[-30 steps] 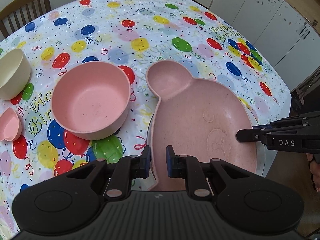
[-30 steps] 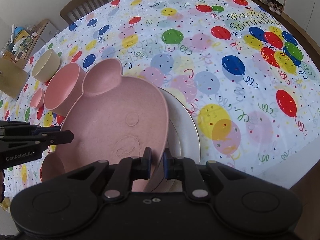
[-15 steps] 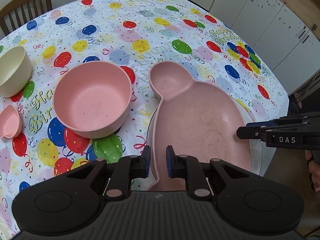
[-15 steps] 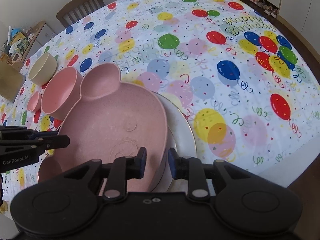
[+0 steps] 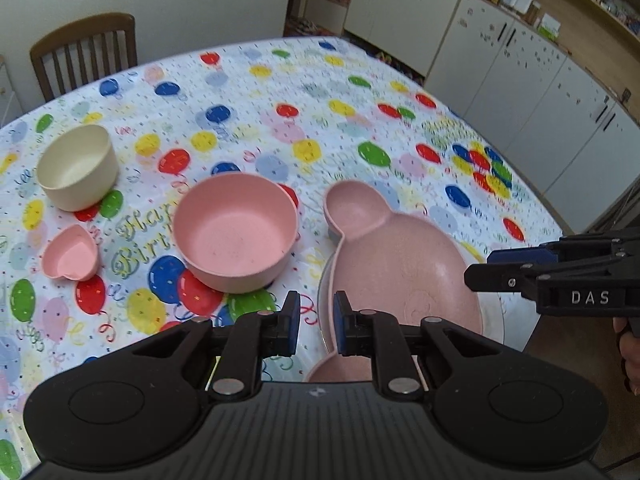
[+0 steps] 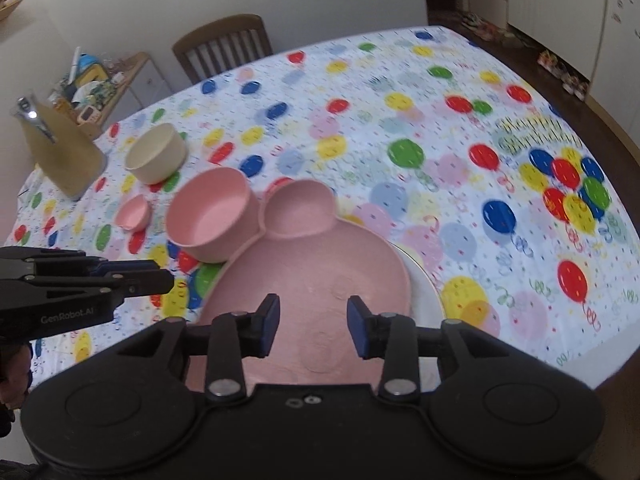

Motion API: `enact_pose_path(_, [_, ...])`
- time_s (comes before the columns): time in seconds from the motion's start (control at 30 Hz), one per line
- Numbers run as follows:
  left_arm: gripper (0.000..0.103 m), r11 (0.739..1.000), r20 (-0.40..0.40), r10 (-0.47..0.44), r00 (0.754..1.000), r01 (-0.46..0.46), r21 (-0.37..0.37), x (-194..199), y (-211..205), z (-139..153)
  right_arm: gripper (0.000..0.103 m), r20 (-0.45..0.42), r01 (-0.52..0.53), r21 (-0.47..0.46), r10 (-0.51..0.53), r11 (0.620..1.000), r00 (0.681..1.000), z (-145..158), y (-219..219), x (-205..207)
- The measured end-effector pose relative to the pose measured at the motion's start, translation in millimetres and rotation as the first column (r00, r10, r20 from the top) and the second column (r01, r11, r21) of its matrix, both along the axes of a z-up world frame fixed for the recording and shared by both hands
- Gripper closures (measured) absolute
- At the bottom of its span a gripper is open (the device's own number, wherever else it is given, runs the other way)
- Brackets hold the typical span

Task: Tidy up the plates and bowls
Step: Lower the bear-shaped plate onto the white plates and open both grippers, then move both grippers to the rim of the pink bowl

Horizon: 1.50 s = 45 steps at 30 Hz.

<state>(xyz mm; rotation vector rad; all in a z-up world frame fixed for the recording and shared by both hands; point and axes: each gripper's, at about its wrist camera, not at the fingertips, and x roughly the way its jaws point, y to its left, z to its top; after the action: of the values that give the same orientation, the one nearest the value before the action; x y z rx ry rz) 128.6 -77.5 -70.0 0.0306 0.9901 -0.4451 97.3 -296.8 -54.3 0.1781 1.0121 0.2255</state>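
Note:
A pink bear-shaped plate [image 5: 400, 264] [image 6: 312, 264] lies on a white plate [image 6: 424, 292] at the table's near edge. My left gripper [image 5: 316, 320] [image 6: 164, 274] hovers over its left rim, jaws almost closed with a narrow gap and nothing in it. My right gripper [image 6: 312, 320] [image 5: 478, 268] hangs above the plate's near right part. Its jaws are opening and grip nothing. To the left stand a pink bowl [image 5: 236, 232] [image 6: 212, 216], a cream bowl [image 5: 76, 168] [image 6: 156, 156] and a small pink heart-shaped dish [image 5: 70, 256] [image 6: 134, 212].
A balloon-print cloth covers the table [image 5: 280, 128]. A wooden chair [image 5: 84, 52] stands at the far side and white cabinets [image 5: 520, 80] line the right. A brown paper bag [image 6: 64, 152] sits on the far left corner, by a cluttered side shelf [image 6: 100, 80].
Both grippers have risen and drawn back from the pink plate. The right jaws let go of its rim and spread apart. The left fingertips have come off its left rim.

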Motion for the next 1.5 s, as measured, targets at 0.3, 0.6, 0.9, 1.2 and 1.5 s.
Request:
enact_pose_path(0.3, [0.047,0.995,0.116,0.101,0.988,-0.098,-0.034,-14,32,29,0.056,0.081,-0.106,-0.018,0.107,0.994,0.991,30,46,9])
enact_pose_path(0.6, [0.041,0.973,0.189,0.231,0.954,-0.225,-0.054,-14,67,49,0.033,0.179,-0.186,-0.051,0.192,0.981,0.965,54,90,31])
enact_pose_path(0.9, [0.024,0.939,0.235,0.34,0.911,-0.342,-0.033,-6,88,52,0.003,0.249,-0.226,-0.077,0.239,0.971,0.939,63,115,58])
enact_pose_path(1.2, [0.024,0.901,0.163,0.432,0.887,-0.432,-0.036,21,90,23,0.001,0.213,-0.255,-0.135,0.28,0.957,0.936,39,123,109])
enact_pose_path(1.5, [0.024,0.871,0.019,0.491,0.871,-0.49,-0.042,53,80,-26,0.005,0.067,-0.31,-0.168,0.325,0.936,0.943,-8,119,154])
